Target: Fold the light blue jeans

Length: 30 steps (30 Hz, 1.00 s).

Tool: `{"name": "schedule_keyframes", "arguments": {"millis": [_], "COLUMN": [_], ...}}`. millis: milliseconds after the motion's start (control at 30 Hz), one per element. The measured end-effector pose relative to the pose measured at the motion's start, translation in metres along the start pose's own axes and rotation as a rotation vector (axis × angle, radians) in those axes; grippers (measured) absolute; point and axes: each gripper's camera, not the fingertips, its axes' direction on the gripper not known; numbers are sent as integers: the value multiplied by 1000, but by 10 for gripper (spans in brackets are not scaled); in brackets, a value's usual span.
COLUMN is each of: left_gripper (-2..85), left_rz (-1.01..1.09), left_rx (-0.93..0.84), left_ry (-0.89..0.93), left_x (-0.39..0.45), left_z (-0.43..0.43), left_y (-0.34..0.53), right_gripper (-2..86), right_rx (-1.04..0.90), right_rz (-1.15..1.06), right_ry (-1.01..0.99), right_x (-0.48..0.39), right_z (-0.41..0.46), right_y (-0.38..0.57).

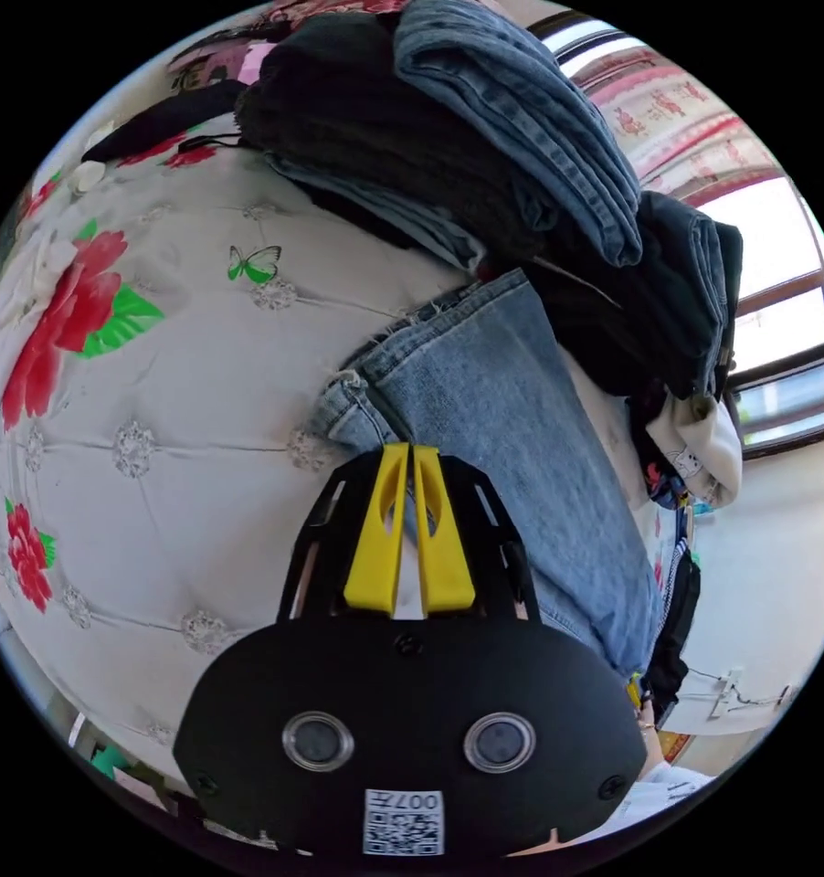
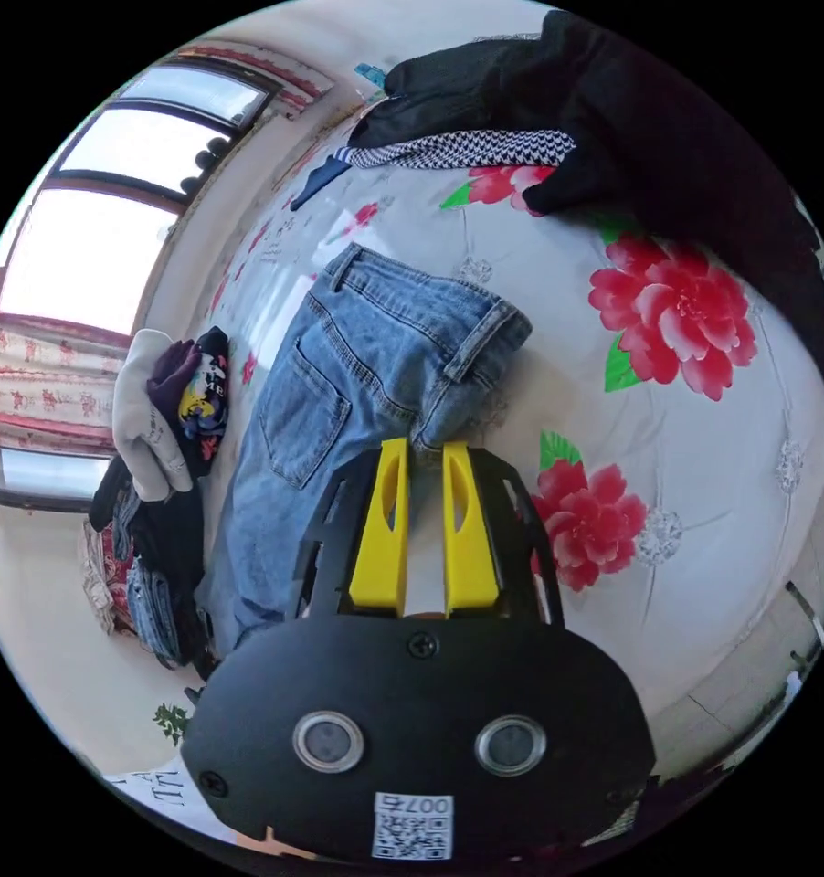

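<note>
Faded, frayed-hem light blue jeans (image 2: 357,365) are spread on a quilted floral bedspread (image 1: 156,411) near windows (image 2: 92,256), beside stacked dark clothes (image 1: 448,137). The left gripper (image 1: 410,452) is pinched on denim; the right gripper (image 2: 426,449) is narrowly parted at the crotch fold, grip unclear

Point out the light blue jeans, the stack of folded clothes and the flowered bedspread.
light blue jeans (image 2: 357,365), right gripper view, seat panel by the back pocket
stack of folded clothes (image 1: 522,137), left gripper view, top denim piece
flowered bedspread (image 1: 184,384), left gripper view, bare quilted part
</note>
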Motion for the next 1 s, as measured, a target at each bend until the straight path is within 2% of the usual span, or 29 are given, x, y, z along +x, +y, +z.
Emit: {"name": "schedule_keyframes", "arguments": {"millis": [67,133,200,267,333,467,533,633,767,867,933,1000], "left_gripper": [-7,-8,-7,-4,2,43,52,64,74,70,8,-3], "left_rz": [34,104,153,89,34,91,140,193,223,211,221,267], "left_rx": [-96,-118,-104,-46,-8,77,85,88,15,-79,-81,-110], "left_ry": [42,-1,-53,-8,-23,9,11,11,-22,-100,-210,-218], "left_x": [-13,-17,-24,-50,-64,-60,-48,-29,-13,-12,-9,-5], "left_z": [-6,-18,-30,-52,-69,-99,-99,-84,-45,-16,-13,-11], "left_y": [7,31,62,95,109,117,113,101,79,66,63,58], "right_gripper": [53,56,64,74,87,95,93,86,67,41,18,9], "right_rx": [23,4,-9,6,54,-15,-18,-54,-110,-68,-102,-37], "right_rz": [-25,-82,-146,-186,-329,-617,-819,-951,-1010,-1002,-1027,-1001], "right_ry": [-1,40,107,199,206,169,216,332,488,542,547,516], "right_x": [7,16,21,20,-2,-63,-102,-131,-141,-138,-138,-133], "right_z": [-9,-11,-5,-5,-5,26,58,112,176,196,195,177], "right_y": [-1,6,20,41,82,166,224,272,298,306,305,305]}}
